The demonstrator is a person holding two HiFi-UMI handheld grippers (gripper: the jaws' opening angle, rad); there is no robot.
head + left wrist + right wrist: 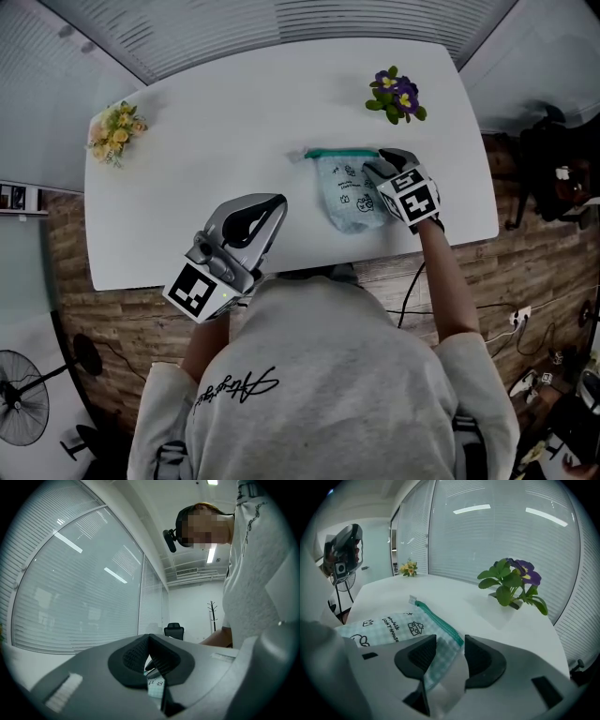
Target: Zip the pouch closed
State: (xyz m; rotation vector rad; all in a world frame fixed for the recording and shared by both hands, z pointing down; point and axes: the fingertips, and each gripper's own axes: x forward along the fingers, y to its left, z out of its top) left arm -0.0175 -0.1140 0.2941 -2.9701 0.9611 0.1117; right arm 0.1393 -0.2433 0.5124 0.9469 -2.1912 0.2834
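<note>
The left hand-held gripper, jaws together and empty, hovers over the counter's near edge. The right hand-held gripper has its jaws apart around the zipper end of the checked pouch.

An office: white table, blinds over glass walls, swivel chair, coat stand

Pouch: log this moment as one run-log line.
pouch flat on table | right claw open, astride zipper end, not gripping | left claw shut, empty, clear of pouch
</note>
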